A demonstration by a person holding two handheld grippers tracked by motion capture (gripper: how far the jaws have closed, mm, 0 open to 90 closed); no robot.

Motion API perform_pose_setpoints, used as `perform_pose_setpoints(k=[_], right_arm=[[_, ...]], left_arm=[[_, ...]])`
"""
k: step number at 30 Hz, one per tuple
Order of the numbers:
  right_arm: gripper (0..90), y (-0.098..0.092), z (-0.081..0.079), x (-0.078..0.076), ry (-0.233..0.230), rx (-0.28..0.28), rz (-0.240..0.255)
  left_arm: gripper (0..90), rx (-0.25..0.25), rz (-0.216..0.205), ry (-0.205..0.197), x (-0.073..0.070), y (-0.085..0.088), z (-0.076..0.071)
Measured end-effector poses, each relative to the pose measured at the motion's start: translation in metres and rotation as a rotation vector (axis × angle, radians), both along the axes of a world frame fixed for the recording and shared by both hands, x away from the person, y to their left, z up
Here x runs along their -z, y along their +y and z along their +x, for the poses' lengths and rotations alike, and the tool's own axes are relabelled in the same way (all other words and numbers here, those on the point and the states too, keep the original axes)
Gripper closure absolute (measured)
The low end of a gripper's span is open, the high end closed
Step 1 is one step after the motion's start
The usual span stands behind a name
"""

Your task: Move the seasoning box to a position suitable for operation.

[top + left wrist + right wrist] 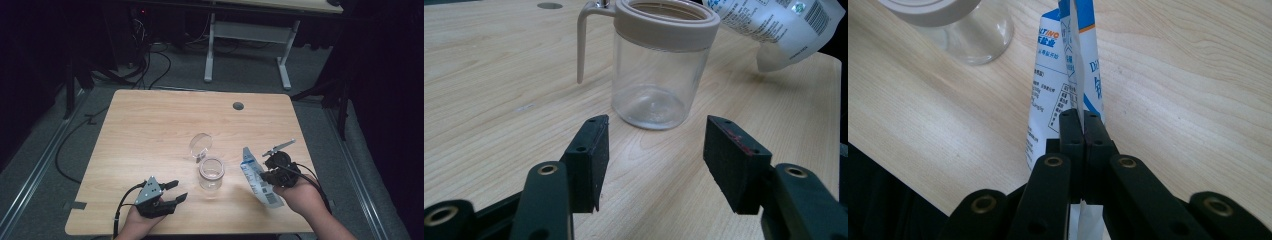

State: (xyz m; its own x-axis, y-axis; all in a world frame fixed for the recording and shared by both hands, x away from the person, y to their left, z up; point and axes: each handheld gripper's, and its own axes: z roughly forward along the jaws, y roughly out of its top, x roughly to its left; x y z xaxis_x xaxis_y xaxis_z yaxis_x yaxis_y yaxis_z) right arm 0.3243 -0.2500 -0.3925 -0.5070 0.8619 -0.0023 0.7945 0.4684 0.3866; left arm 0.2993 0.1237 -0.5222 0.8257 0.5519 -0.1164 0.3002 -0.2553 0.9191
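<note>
A clear glass jar with a beige collar stands near the table's front middle, its hinged clear lid flipped back. In the left gripper view the jar is straight ahead of my left gripper, whose jaws stand wide apart with nothing between them. The left gripper rests low at the jar's left. My right gripper is shut on a white and blue pouch, held up at the jar's right. Its jaws pinch the pouch edge-on.
The wooden table has a round grey cable hole at the back. Cables trail from both grippers. Beyond the table lie a grey floor, loose cables and a white desk frame.
</note>
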Motion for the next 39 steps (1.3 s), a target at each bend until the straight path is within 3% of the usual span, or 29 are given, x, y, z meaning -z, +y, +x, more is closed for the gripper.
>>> perform_pose_setpoints(k=[12,22,27,31,39], right_arm=[[90.0,0.001,0.004,-0.003,0.053,-0.015,-0.036],[90.0,0.009,0.012,-0.007,0.099,-0.048,-0.098],[90.0,0.015,0.013,-0.009,0.112,-0.060,-0.096],[90.0,0.019,0.013,-0.009,0.122,-0.067,-0.107],[90.0,0.022,0.011,-0.010,0.129,-0.056,-0.120]], left_arm=[[43.9,0.011,-0.002,-0.003,0.000,-0.001,-0.001],[43.9,0.014,-0.003,-0.006,0.000,-0.001,-0.001],[44.2,0.024,0.004,-0.014,0.000,-0.002,-0.001],[44.7,0.033,0.002,-0.028,0.000,-0.006,-0.003],[46.3,0.078,0.041,-0.043,-0.005,-0.030,-0.009]])
